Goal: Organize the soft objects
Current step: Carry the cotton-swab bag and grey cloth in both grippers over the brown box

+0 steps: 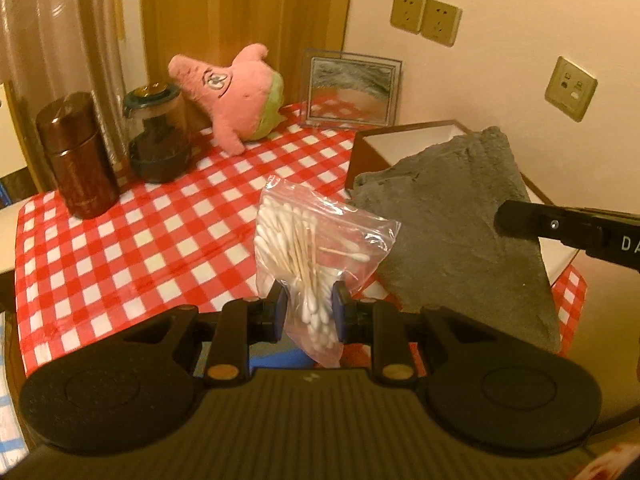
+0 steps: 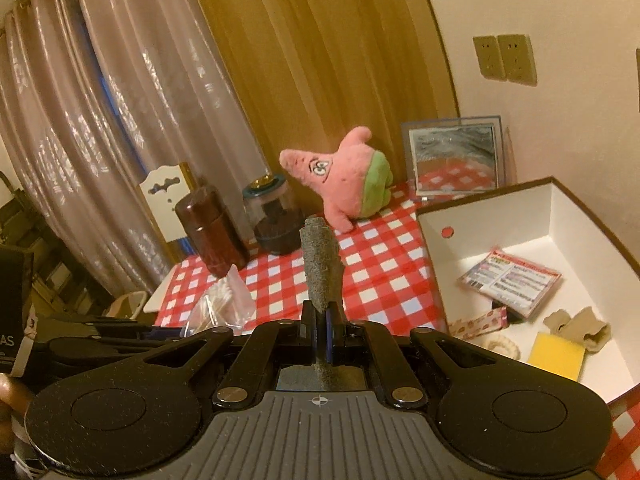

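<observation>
Grey cloth [image 1: 460, 216] hides most of the box [image 1: 404, 132] interior; printed packet [image 2: 510, 282] text too small to read.

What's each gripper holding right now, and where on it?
Left gripper pinches the bag of cotton swabs near its lower end; right gripper clamps the grey cloth by an edge.

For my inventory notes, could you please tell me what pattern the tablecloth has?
The tablecloth is red-and-white checked, clearest in the left wrist view.
</observation>
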Action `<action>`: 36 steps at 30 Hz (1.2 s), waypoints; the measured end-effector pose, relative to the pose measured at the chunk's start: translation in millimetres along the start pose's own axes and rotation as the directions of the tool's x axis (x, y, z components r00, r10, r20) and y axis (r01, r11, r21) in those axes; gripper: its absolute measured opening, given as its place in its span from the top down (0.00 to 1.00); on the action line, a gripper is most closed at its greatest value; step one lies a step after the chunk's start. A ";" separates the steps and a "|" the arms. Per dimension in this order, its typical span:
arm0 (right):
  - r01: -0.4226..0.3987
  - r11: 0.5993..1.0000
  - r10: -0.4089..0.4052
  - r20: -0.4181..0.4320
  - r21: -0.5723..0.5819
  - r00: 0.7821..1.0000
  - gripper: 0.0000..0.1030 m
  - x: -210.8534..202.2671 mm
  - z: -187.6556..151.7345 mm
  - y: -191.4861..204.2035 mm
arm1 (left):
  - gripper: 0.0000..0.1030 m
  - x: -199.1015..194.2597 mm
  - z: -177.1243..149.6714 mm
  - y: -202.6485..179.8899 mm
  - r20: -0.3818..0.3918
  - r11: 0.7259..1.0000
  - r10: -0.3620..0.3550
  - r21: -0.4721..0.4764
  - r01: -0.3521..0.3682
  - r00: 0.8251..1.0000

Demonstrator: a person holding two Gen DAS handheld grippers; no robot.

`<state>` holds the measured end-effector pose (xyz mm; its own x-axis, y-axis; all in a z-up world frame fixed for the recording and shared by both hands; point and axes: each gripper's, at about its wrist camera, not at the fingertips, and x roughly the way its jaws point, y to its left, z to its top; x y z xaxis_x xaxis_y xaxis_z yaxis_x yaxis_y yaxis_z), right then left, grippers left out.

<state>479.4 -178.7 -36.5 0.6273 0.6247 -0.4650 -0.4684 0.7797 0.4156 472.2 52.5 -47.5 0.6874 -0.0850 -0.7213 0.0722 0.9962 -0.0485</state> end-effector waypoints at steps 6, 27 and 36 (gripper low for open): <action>0.004 1.000 -0.004 0.039 0.005 0.999 0.96 -14.5 13.8 -5.8 | 0.79 0.4 16.6 -16.5 0.027 0.999 -0.031 0.032 0.030 0.999; 0.200 0.977 -0.210 0.149 0.080 0.966 0.96 -50.2 63.4 -98.0 | 0.79 68.5 79.0 -112.0 0.015 0.977 -0.194 0.096 0.192 0.981; 0.262 0.959 -0.274 0.107 0.109 0.956 0.96 -35.1 65.0 -146.3 | 0.79 114.2 93.0 -148.0 -0.049 0.964 -0.232 0.123 0.236 0.971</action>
<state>566.4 -317.5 -30.1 0.7944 0.3791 -0.4746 -0.2166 0.9068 0.3617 607.2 -106.4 -58.5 0.6156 -0.3127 -0.7234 0.3207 0.9379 -0.1324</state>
